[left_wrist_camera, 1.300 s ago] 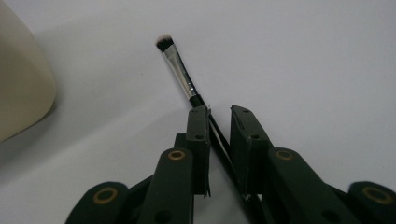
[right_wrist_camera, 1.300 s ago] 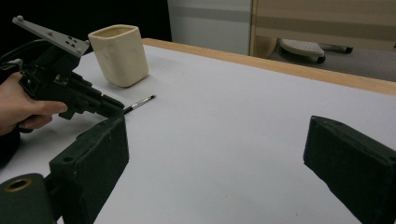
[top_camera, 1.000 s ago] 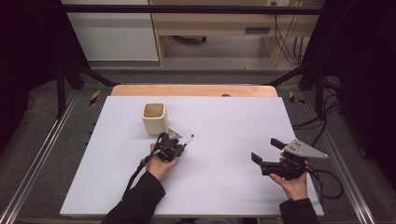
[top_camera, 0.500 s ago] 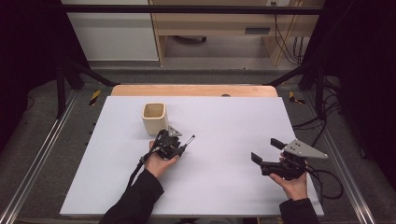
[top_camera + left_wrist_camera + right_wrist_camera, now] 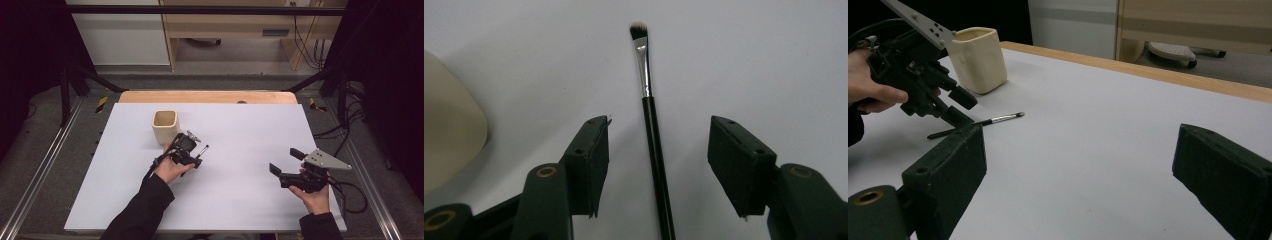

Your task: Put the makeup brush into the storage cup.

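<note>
Currently the makeup brush (image 5: 650, 125) lies flat on the white counter (image 5: 240, 130), bristle tip pointing away from the left claw (image 5: 658, 165). Handle runs between that claw's two jaws, which stand wide apart on either side; neither jaw touches the brush. In the high view the brush (image 5: 199, 153) sits just right of the left claw (image 5: 189, 155), near the counter's middle. A cream square cup (image 5: 165, 126) stands upright just beyond the left claw, apart from the brush. Right claw (image 5: 282, 167) is well apart, near the counter's right edge; jaws spread wide, holding nothing, aimed across the counter toward brush and cup.
</note>
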`<state>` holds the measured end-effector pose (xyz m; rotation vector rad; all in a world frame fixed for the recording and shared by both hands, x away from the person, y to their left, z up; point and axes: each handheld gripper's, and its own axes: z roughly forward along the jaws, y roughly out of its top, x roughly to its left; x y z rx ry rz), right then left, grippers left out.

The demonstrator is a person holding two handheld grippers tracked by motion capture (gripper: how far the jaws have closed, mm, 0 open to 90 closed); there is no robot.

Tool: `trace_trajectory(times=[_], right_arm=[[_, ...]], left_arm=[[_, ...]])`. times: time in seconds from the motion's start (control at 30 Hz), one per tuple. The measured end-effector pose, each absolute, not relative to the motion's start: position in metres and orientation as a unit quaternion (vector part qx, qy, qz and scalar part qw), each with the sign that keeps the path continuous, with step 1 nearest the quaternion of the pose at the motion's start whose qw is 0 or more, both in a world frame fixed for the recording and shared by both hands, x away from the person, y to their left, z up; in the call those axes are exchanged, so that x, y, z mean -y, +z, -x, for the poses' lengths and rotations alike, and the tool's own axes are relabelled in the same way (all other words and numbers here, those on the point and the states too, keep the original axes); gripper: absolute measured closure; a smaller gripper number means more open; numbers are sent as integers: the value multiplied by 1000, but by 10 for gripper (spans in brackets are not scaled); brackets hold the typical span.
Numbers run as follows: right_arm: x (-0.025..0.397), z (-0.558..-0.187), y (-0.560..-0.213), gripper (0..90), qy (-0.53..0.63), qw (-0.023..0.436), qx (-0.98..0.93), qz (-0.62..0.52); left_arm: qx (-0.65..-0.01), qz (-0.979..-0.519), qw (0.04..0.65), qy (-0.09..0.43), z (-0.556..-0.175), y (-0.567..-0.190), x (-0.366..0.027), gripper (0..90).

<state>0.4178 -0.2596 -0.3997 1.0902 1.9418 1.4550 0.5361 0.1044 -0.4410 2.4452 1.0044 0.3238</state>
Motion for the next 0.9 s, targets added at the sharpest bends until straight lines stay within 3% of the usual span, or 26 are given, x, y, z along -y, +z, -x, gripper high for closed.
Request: trace_trajectory(times=[0.23, 0.63, 0.9], right_arm=[[259, -418, -400, 76, 532, 235, -710, -398], [259, -418, -400, 78, 532, 234, -710, -397], [259, -418, -400, 78, 531, 233, -712, -397]], left_arm=[[-362, -903, 210, 99, -543, -446, -101, 466], [-362, -905, 204, 87, -546, -451, -99, 675], [-362, -906, 204, 83, -546, -451, -98, 764]])
